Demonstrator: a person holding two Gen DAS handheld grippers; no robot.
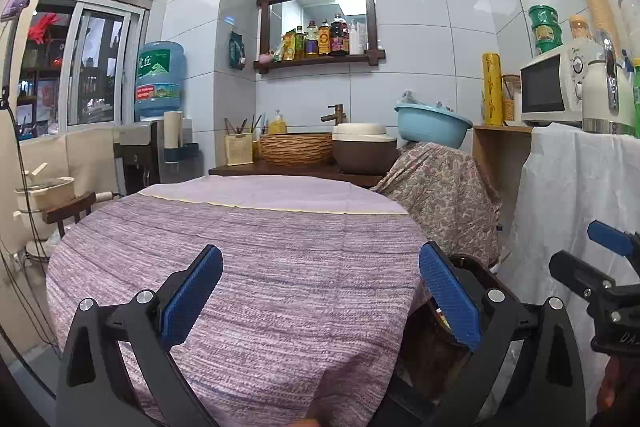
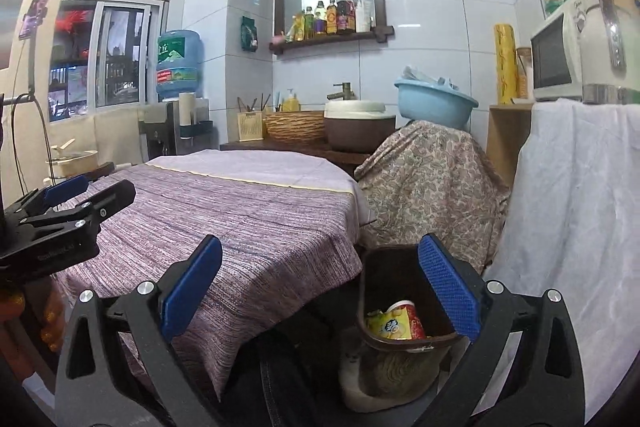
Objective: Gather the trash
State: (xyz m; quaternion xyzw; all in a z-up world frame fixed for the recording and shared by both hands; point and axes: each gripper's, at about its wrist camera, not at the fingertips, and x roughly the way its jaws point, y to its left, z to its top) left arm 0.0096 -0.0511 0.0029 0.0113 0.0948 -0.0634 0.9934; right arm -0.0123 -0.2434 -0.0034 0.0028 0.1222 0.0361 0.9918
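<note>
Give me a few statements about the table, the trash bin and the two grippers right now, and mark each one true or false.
1. The right gripper grips a cup. False: it is open and holds nothing.
2. The trash bin holds a red cup and a yellow wrapper. True.
3. The left gripper is open over the purple tablecloth. True.
4. The bin stands on the table. False: it sits low beside the table's edge.

Left gripper [image 1: 320, 301] and right gripper [image 2: 320, 293] side by side, jaws spread wide, both empty.
</note>
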